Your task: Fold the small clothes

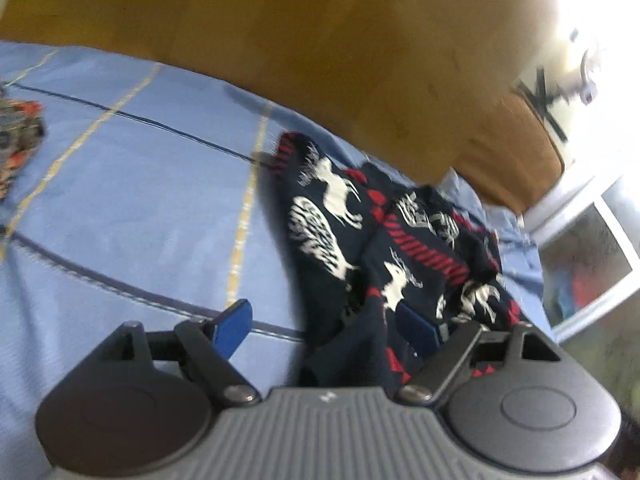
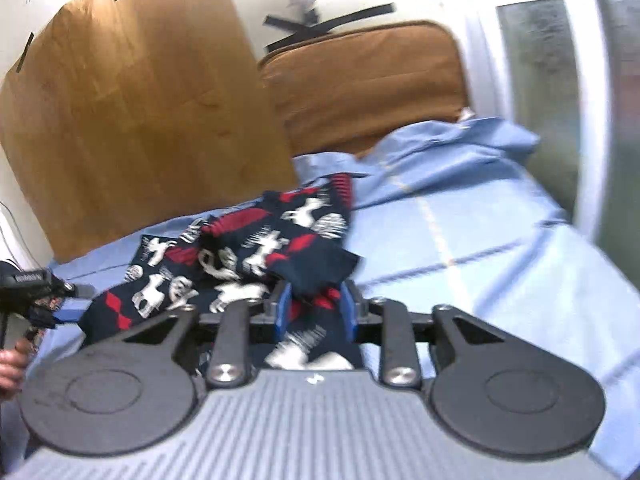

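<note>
A small navy garment (image 1: 352, 232) with white animals and red stripes lies crumpled on the blue bedsheet (image 1: 140, 200). My left gripper (image 1: 324, 324) is open, its jaws wide apart; the garment's near edge drapes over the right blue finger pad (image 1: 416, 326), and the left pad (image 1: 232, 326) is bare over the sheet. In the right wrist view the garment (image 2: 248, 256) lies in front, and my right gripper (image 2: 316, 310) is shut on a fold of it between the blue pads. The left gripper shows at that view's left edge (image 2: 36, 284), next to the cloth.
A brown wooden board (image 2: 132, 112) and a brown cushion (image 2: 368, 84) stand against the wall behind the bed. A patterned cloth item (image 1: 18, 136) lies at the far left of the sheet. A white-framed glass door (image 2: 548, 80) is on the right. A hand (image 2: 10, 364) holds the left gripper.
</note>
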Demonstrator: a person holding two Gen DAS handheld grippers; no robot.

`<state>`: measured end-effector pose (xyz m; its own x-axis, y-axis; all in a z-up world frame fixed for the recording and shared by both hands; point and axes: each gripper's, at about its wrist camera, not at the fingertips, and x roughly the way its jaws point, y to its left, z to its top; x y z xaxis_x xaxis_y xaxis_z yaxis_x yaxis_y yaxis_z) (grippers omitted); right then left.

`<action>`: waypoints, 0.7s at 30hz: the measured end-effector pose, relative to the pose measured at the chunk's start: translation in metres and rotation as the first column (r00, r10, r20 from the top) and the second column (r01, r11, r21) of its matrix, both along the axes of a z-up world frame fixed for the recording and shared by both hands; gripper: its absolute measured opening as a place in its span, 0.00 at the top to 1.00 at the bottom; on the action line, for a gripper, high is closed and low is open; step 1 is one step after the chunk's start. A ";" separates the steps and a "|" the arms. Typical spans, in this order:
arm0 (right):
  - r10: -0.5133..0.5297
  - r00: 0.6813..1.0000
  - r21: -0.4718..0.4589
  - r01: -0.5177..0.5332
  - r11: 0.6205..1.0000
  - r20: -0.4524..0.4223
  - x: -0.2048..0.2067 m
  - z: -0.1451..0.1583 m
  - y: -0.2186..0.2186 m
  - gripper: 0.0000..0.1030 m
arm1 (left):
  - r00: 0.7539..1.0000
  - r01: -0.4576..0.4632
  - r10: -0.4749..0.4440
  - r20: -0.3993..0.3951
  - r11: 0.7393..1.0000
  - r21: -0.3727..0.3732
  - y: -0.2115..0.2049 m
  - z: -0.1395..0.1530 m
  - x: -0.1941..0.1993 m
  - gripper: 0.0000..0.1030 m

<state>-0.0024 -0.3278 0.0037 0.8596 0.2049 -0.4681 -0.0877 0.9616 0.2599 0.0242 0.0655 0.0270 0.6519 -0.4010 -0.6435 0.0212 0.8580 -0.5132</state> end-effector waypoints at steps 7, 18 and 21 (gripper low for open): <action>0.089 0.993 -0.256 -0.067 0.964 0.077 0.031 -0.009 0.036 0.51 | 0.996 0.063 -0.065 0.063 0.998 0.022 -0.037 0.029 0.005 0.23; 0.297 0.954 -0.548 -0.271 0.792 -0.042 0.051 -0.004 0.058 0.92 | 0.973 0.207 -0.210 0.096 0.977 0.049 -0.119 0.049 0.054 0.22; 0.360 0.930 -0.545 -0.342 0.765 -0.078 0.021 0.003 0.059 0.92 | 0.960 0.267 -0.269 0.079 0.963 0.040 -0.148 0.041 0.078 0.23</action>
